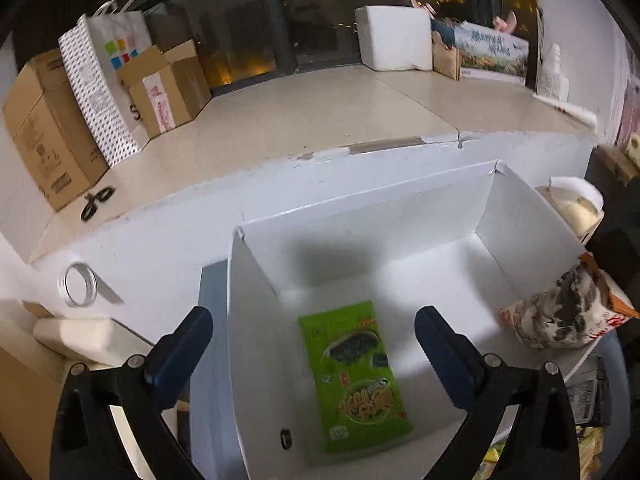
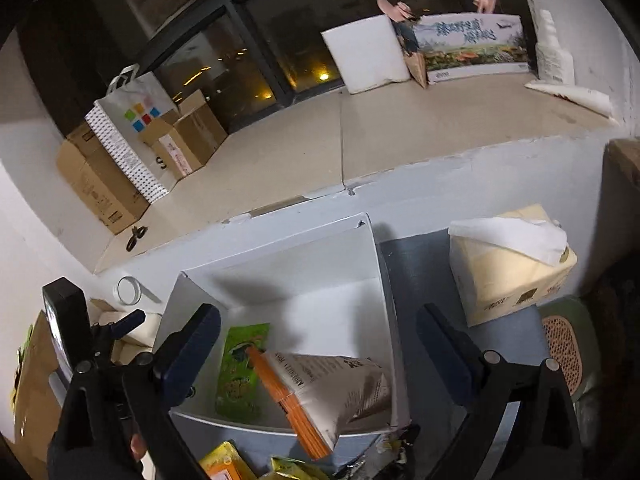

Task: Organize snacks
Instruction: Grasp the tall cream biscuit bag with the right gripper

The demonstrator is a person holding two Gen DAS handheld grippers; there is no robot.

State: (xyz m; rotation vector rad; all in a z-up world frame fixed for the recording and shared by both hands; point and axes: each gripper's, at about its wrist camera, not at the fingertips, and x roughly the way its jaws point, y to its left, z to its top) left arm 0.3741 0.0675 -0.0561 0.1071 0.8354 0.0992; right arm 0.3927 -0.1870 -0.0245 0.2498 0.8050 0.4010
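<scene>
A flat green foil snack packet [image 1: 354, 376] lies at 6 o'clock in the open white cardboard box [image 1: 400, 208]. A puffy white-and-orange chip bag [image 2: 332, 392] leans on the box's near rim. It is probably light, crinkly and crushable, so pinch its sealed edge. Both the left hand-held gripper [image 1: 314, 354] and the right hand-held gripper [image 2: 318, 350] are released and empty.

Dark night windows [image 1: 248, 40] behind a beige ledge [image 1: 300, 120] with cardboard boxes [image 1: 44, 128], white walls.
</scene>
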